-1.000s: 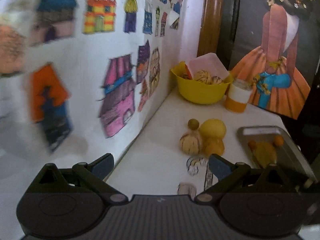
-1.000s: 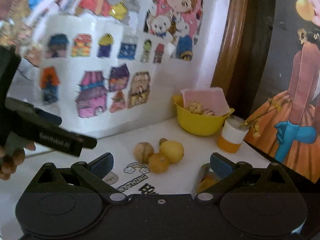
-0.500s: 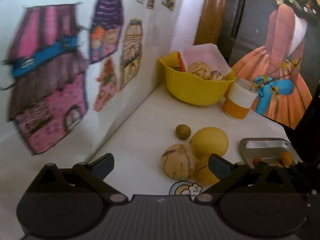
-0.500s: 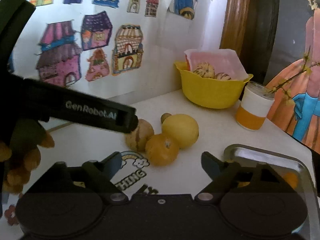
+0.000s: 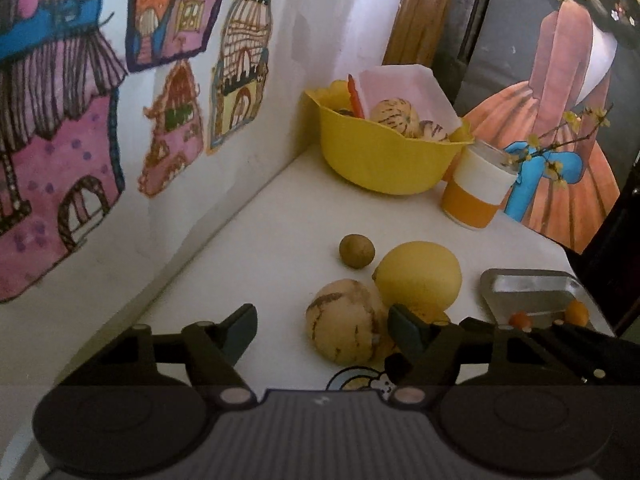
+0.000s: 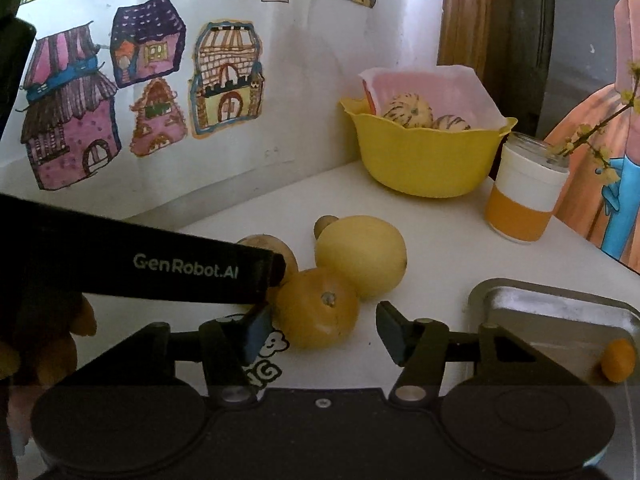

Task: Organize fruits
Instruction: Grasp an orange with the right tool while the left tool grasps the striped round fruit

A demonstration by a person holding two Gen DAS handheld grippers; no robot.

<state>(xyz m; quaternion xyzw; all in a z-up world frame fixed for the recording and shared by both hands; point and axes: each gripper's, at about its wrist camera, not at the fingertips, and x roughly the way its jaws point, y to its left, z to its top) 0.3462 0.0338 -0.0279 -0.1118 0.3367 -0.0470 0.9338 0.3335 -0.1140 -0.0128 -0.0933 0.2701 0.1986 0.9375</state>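
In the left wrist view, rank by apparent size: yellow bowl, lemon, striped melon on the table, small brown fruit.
1. yellow bowl
2. lemon and striped melon: look alike, and the melon is nearer, so unranked
3. small brown fruit

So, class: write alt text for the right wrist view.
An open right gripper frames an orange on a white table, beside a yellow lemon. The left gripper crosses in front; a yellow bowl sits behind.

One brand can be read: "GenRobot.AI" in pale letters on the black side of the left gripper [image 6: 276, 270], which reaches in from the left, ahead of the right gripper [image 6: 320, 334]. A sticker [image 6: 266, 370] on the counter [image 6: 440, 248], just below the right gripper's left finger, shows only the letters "NG".
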